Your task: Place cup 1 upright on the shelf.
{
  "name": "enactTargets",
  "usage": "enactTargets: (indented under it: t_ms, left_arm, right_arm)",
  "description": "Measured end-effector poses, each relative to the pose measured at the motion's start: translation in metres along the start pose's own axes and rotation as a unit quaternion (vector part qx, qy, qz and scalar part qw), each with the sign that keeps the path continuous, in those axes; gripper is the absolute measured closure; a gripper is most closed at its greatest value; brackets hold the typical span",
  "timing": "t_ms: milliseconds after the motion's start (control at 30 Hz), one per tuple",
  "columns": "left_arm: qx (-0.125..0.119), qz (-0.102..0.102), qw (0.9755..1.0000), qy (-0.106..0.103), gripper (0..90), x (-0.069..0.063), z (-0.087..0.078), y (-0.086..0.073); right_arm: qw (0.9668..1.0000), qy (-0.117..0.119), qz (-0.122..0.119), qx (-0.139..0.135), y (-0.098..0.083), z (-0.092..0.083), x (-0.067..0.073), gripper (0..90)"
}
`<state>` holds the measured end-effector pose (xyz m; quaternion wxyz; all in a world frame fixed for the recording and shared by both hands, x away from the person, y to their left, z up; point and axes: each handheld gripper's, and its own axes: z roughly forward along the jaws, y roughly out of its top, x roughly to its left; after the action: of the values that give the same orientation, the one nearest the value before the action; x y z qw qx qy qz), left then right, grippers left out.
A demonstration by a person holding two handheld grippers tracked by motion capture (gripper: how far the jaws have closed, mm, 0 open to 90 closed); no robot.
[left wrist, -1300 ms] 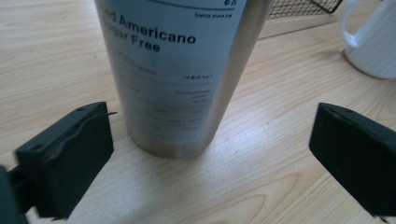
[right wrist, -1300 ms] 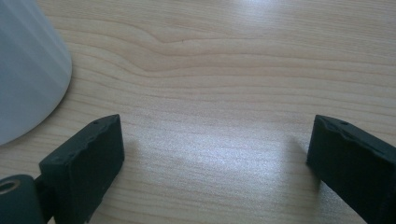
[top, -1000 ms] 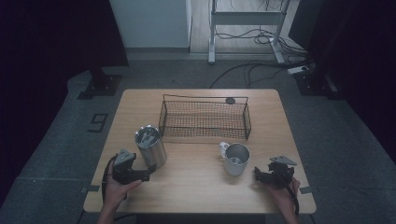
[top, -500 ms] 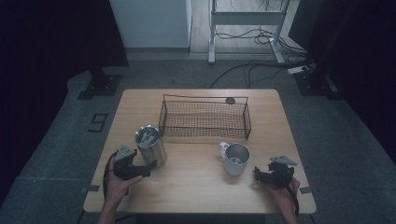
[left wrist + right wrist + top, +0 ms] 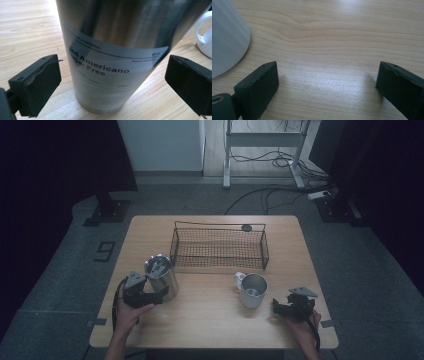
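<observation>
A steel tumbler [image 5: 161, 275] with a printed label stands upright on the left half of the wooden table [image 5: 210, 325]. My left gripper [image 5: 159, 296] is open right at its base. In the left gripper view the tumbler [image 5: 117, 50] stands between the two jaws, with a gap on each side. A white mug [image 5: 251, 290] with its handle to the left stands right of centre. My right gripper [image 5: 275, 307] lies open near the front right edge, a little to the right of the mug. In the right gripper view bare wood lies between the jaws and the mug's wall [image 5: 227, 37] is at the left.
A black wire basket [image 5: 219, 246] stands at the back middle of the table, with a small dark disc [image 5: 246, 227] behind it. The mug's handle [image 5: 203, 32] appears past the tumbler in the left gripper view. Cables and a metal frame lie on the floor beyond.
My left gripper has crept a little to the right, closer around the tumbler's base. The right gripper has stayed put.
</observation>
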<state>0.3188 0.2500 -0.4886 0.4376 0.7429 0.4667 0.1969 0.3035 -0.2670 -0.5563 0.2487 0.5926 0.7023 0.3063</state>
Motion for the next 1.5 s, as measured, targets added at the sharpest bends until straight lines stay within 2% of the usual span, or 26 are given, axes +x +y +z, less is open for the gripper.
enactTargets:
  t_ms: [767, 1033, 1200, 1500]
  left_arm:
    - [-0.01, -0.002, 0.9999, 0.003, 0.3, -0.001, 0.019, 0.016]
    - [-0.022, -0.005, 0.9997, 0.006, 0.0, -0.001, 0.028, 0.019]
    - [-0.038, -0.002, 0.9993, 0.007, 0.2, 0.002, 0.033, 0.018]
    - [-0.036, 0.016, 0.9992, 0.006, 2.0, 0.002, 0.033, 0.019]
  right_arm:
    - [1.0, -0.001, 0.0, 0.001, 0.0, 0.0, 0.0, 4.5]
    - [1.0, -0.002, 0.001, 0.0, 0.0, 0.0, 0.0, 4.8]
    - [1.0, -0.002, 0.001, 0.0, 0.0, 0.0, 0.0, 5.0]
    - [1.0, -0.002, 0.003, -0.001, 0.0, 0.0, -0.001, 5.2]
